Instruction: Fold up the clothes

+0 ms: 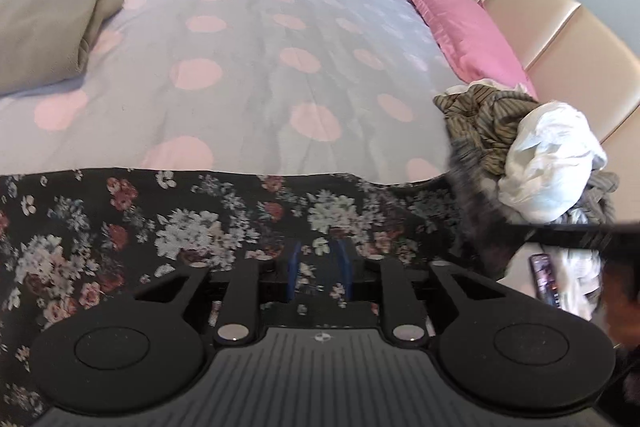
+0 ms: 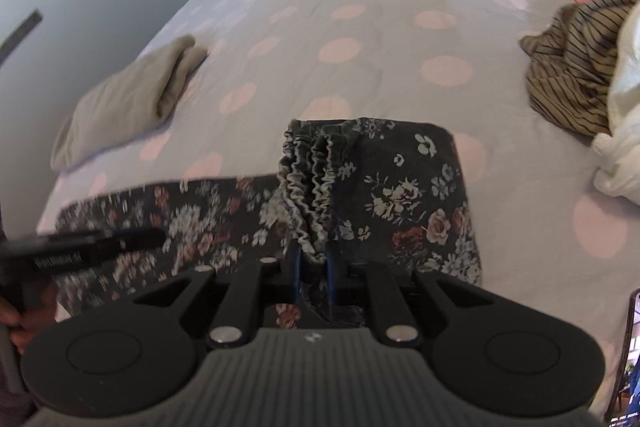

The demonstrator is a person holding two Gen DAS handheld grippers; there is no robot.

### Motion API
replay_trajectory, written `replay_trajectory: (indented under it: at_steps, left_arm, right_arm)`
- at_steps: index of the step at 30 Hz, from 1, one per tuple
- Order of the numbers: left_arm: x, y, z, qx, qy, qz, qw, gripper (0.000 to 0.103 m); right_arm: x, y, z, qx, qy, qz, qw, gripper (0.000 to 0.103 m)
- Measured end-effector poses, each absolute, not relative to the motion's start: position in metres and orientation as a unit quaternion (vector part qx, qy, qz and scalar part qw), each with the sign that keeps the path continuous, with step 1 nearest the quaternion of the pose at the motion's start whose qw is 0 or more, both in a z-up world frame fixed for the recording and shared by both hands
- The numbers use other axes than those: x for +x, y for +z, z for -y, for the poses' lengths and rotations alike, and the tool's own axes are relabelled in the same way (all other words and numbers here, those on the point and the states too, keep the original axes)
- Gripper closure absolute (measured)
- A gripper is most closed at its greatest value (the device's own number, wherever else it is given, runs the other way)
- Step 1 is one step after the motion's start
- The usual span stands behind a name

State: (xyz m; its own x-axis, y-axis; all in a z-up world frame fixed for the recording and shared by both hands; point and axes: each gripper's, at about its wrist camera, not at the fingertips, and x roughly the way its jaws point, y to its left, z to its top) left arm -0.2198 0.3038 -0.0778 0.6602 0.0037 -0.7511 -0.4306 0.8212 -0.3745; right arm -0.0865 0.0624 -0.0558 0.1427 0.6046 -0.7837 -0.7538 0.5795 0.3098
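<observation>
On the bed: dark floral elastic-waisted garment [image 2: 400,195], mid-fold.
Right gripper [image 2: 314,267]: fingers clamped on its gathered waistband.
Left gripper [image 1: 320,267]: fingers apart.
Next: lay waistband flat.

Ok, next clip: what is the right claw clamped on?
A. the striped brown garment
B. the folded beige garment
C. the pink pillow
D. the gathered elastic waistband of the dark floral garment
D: in the right wrist view the right claw pinches the ruched waistband of the floral garment, while the beige garment lies apart on the bed.
</observation>
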Motion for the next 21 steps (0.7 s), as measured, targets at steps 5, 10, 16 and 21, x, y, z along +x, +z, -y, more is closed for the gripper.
replay_trajectory:
  at_steps: [5, 10, 16, 21]
  left_arm:
    - [-0.215, -0.087, -0.301, -0.306, 0.098, -0.397, 0.86, 0.065]
    - [-0.201, -0.105, -0.295, -0.338, 0.083, -0.415, 0.84, 0.057]
    - [-0.187, -0.136, -0.298, -0.374, 0.085, -0.443, 0.81, 0.061]
    - [-0.188, -0.154, -0.307, -0.391, 0.101, -0.465, 0.788, 0.081]
  right_arm:
    - [-0.127, -0.079, -0.087, -0.144, 0.46, -0.451, 0.751, 0.089]
    - [-0.161, -0.1, -0.106, -0.22, 0.464, -0.416, 0.751, 0.089]
    - [-0.173, -0.119, -0.115, -0.256, 0.481, -0.405, 0.734, 0.088]
    - [-0.167, -0.121, -0.108, -0.229, 0.508, -0.423, 0.714, 0.072]
